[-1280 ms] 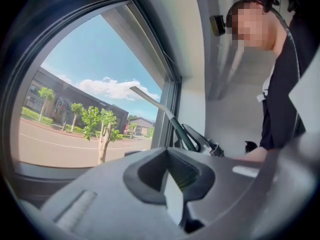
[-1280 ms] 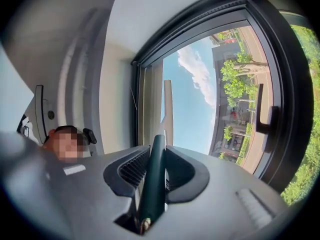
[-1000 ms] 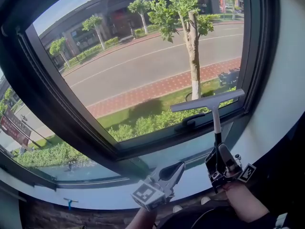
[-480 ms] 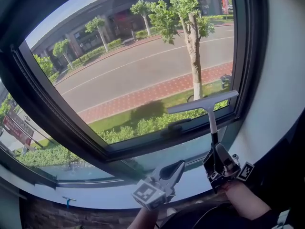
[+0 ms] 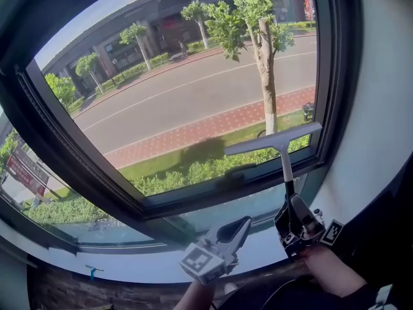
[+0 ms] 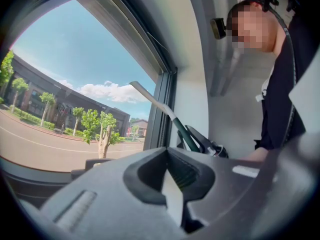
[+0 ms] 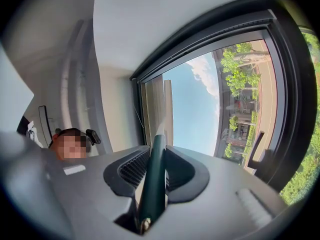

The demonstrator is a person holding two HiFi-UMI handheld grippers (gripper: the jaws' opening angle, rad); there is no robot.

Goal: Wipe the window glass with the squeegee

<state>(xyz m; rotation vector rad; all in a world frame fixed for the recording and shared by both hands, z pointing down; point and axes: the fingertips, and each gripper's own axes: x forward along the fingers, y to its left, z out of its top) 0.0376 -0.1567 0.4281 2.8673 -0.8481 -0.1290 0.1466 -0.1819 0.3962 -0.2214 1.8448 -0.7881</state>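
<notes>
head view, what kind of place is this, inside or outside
Probably indoors, on an upper floor beside a street: a dark-framed window with a white sill, and outside a road and a tree seen from above. The right gripper holds a squeegee.

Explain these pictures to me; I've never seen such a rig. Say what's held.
No robot here: a person holds a two-jaw tool in each hand. The head view looks down from a camera on the person's head. The two gripper views come from cameras riding on those tools. The right hand-held gripper is clamped on the dark handle of a squeegee, whose blade is at the lower part of the window glass. The left hand-held gripper is shut and empty, above the white sill.
</notes>
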